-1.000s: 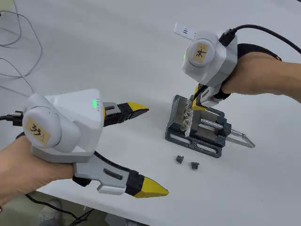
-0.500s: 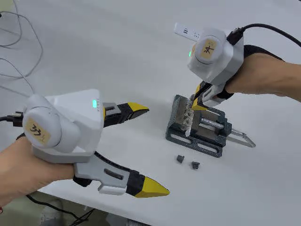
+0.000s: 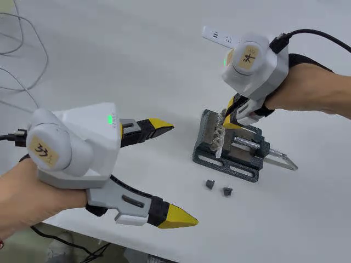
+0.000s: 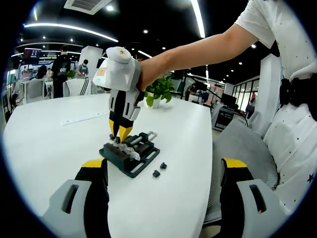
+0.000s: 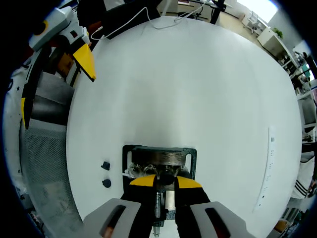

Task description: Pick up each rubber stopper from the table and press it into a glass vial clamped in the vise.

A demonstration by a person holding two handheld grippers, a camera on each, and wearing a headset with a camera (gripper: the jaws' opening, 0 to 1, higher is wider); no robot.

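Right gripper (image 5: 166, 182), jaws pinched on a stopper (image 5: 166, 174), hangs straight over the vise (image 5: 163, 157). Spare stoppers (image 3: 209, 184) lie just beside it; left gripper (image 3: 174, 173) gapes, well apart.

Big white table (image 3: 137, 55) is taking up most of the space here; long light strips (image 4: 198, 15) are glowing across a black ceiling (image 4: 158, 29), and an air vent (image 4: 81, 5) is sitting up there too; a potted green plant (image 4: 158, 90) is standing near the table's far edge; a grey mesh chair (image 4: 237, 144) is sitting just beside the table; loose cables (image 3: 46, 57) are trailing over the tabletop; people (image 4: 62, 62) are hanging around way in the back; glass partitions (image 4: 242, 89) are lining the far side.
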